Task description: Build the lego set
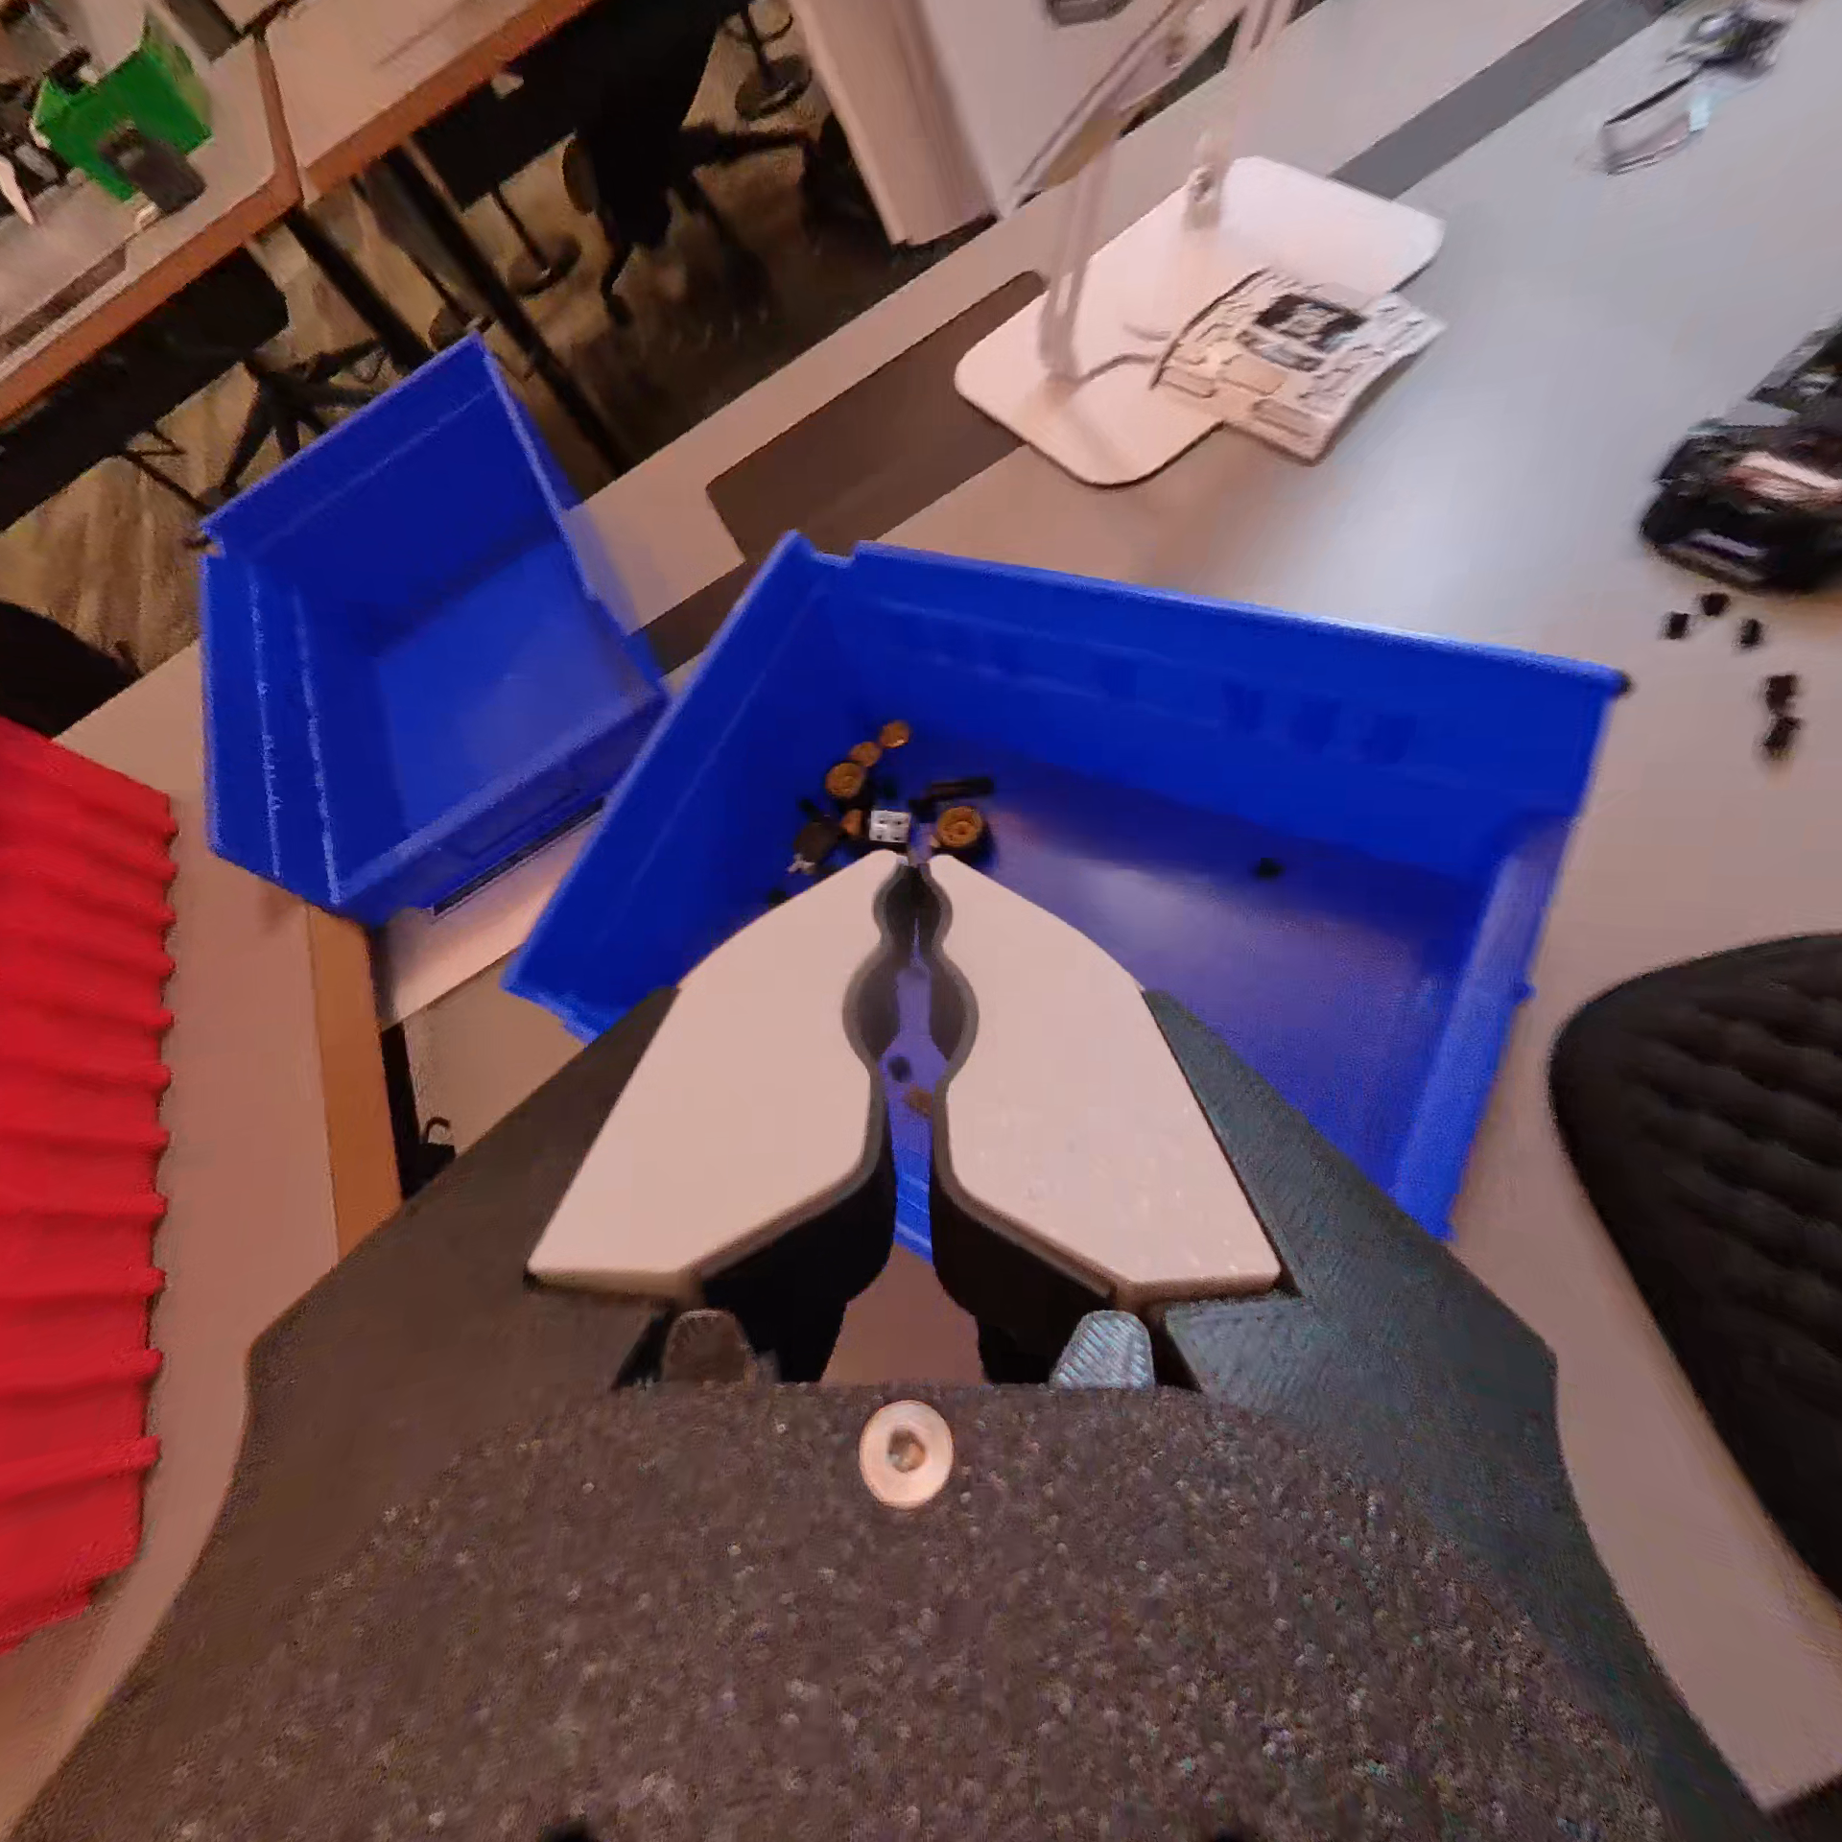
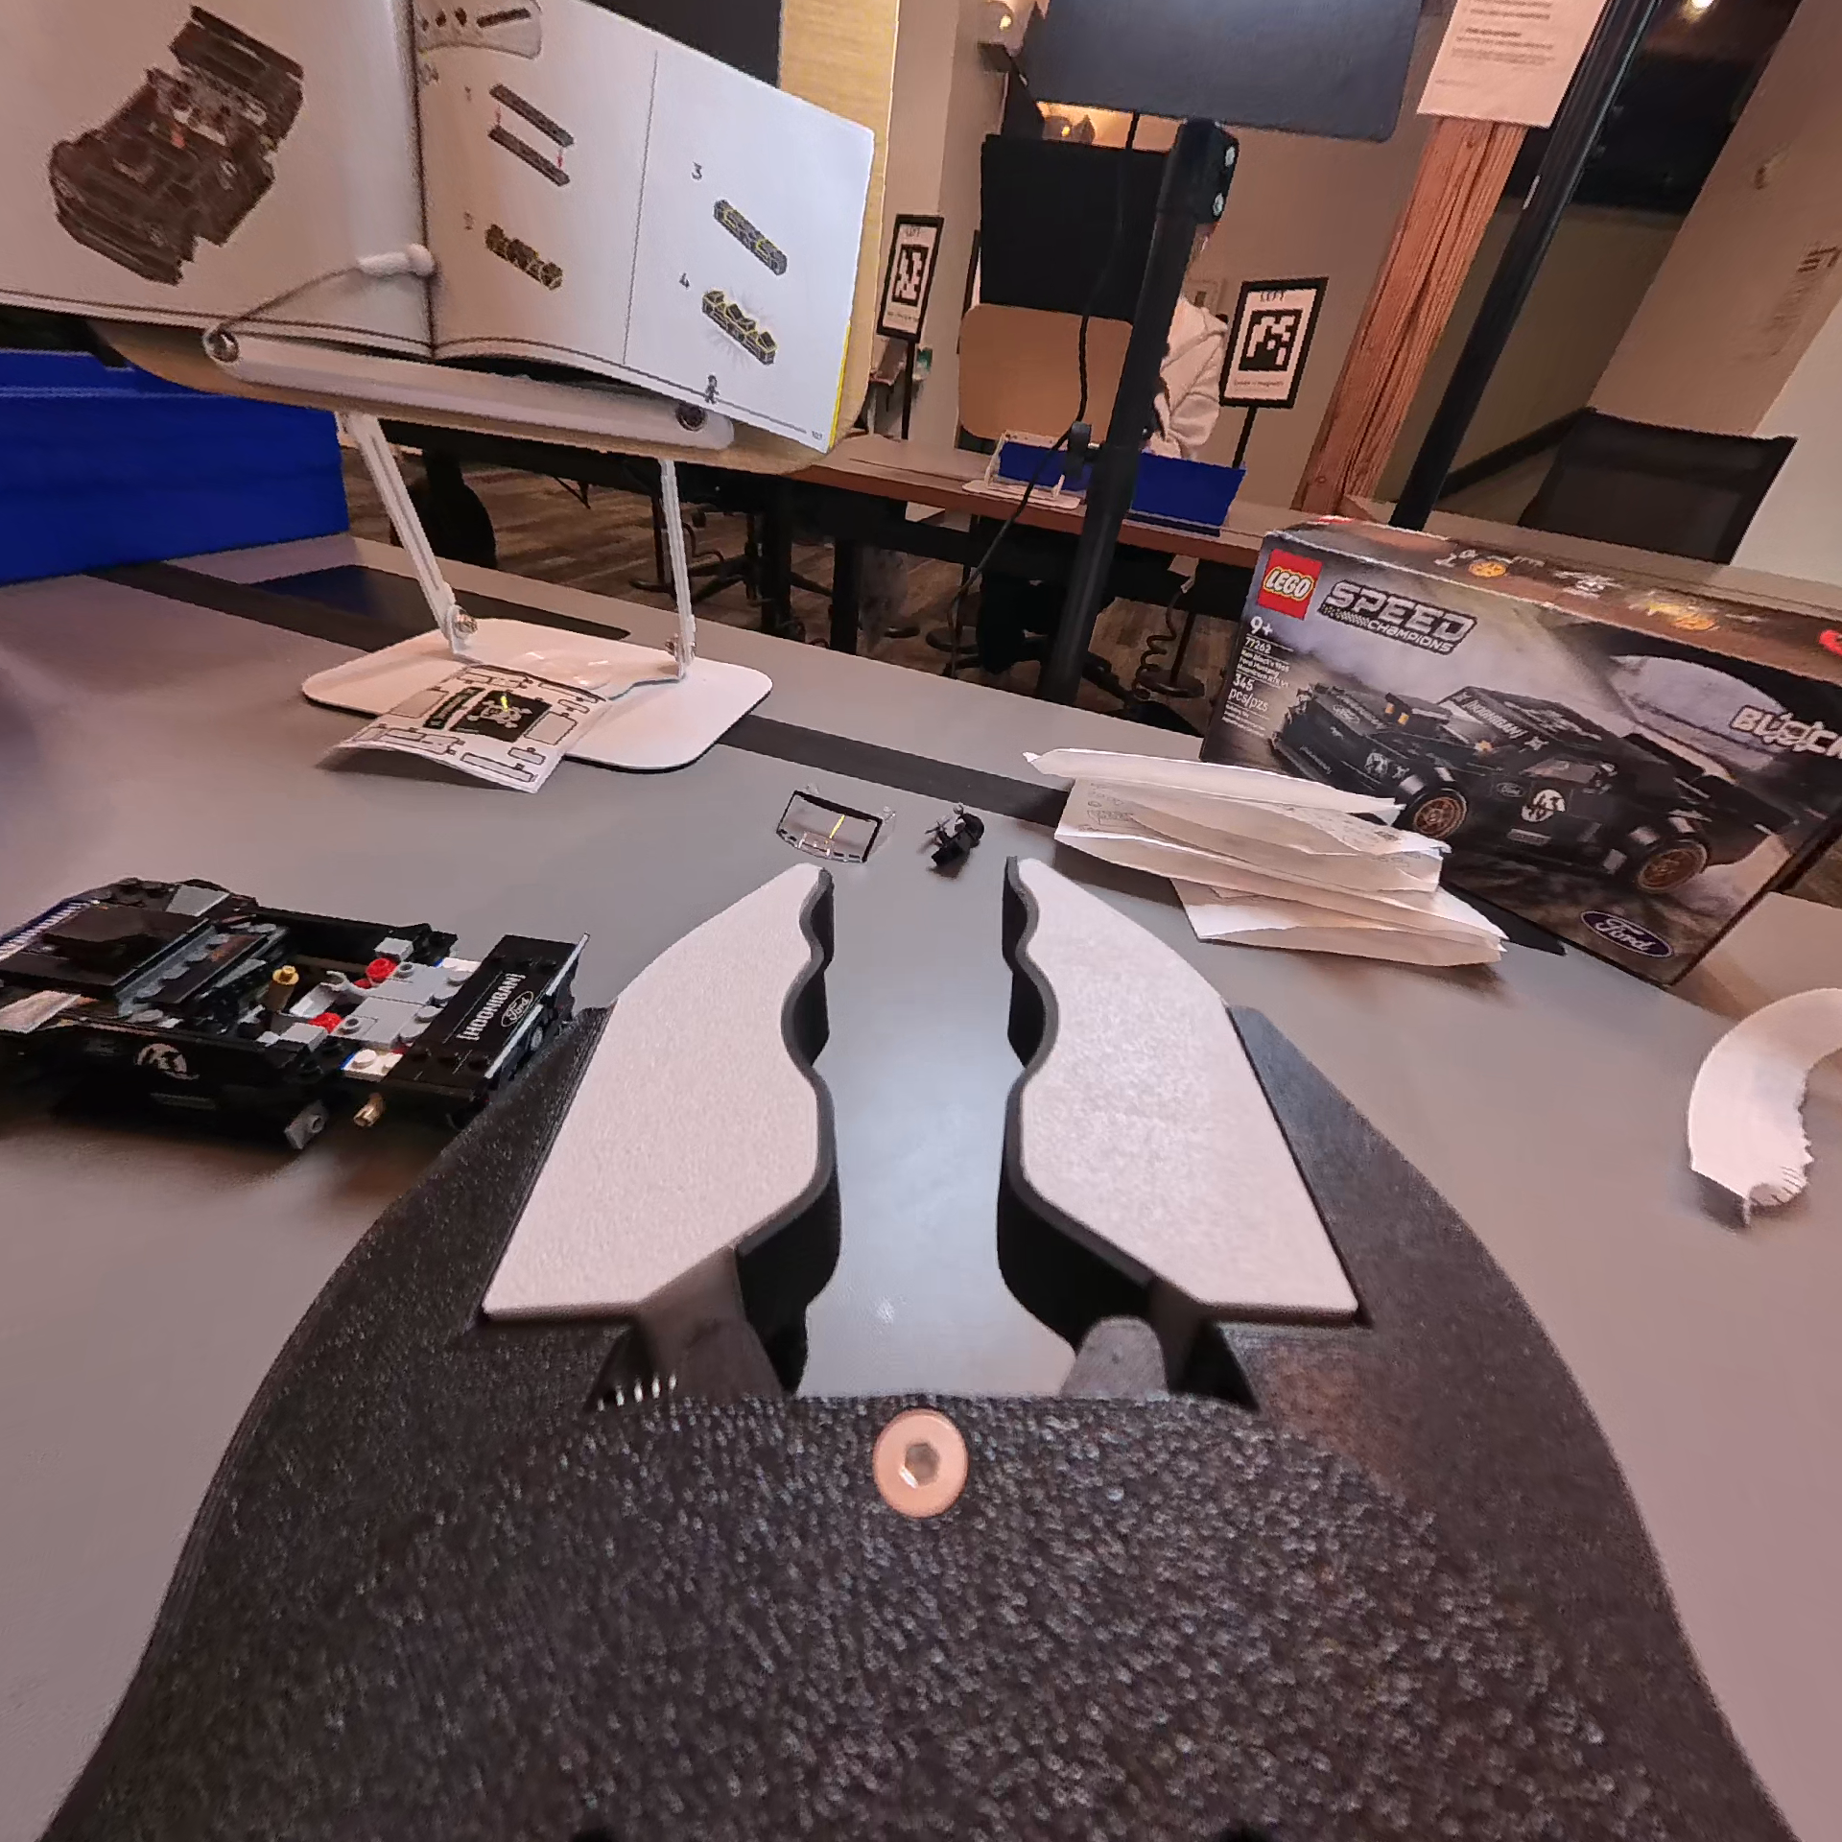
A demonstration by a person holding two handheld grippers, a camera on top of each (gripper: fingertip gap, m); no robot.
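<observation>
The left gripper (image 1: 912, 867) is angled down into the blue bin (image 1: 1246, 638), jaws together; whether a part is pinched at the tips cannot be determined. The loose pieces (image 1: 882, 797) lie just beyond the tips. The right gripper (image 2: 917, 877) rests low over the table, jaws apart, empty. The car chassis (image 2: 259, 1007) lies to its left, long axis crosswise.

Grey table (image 2: 299, 1346), wooden post (image 2: 1395, 329)
</observation>
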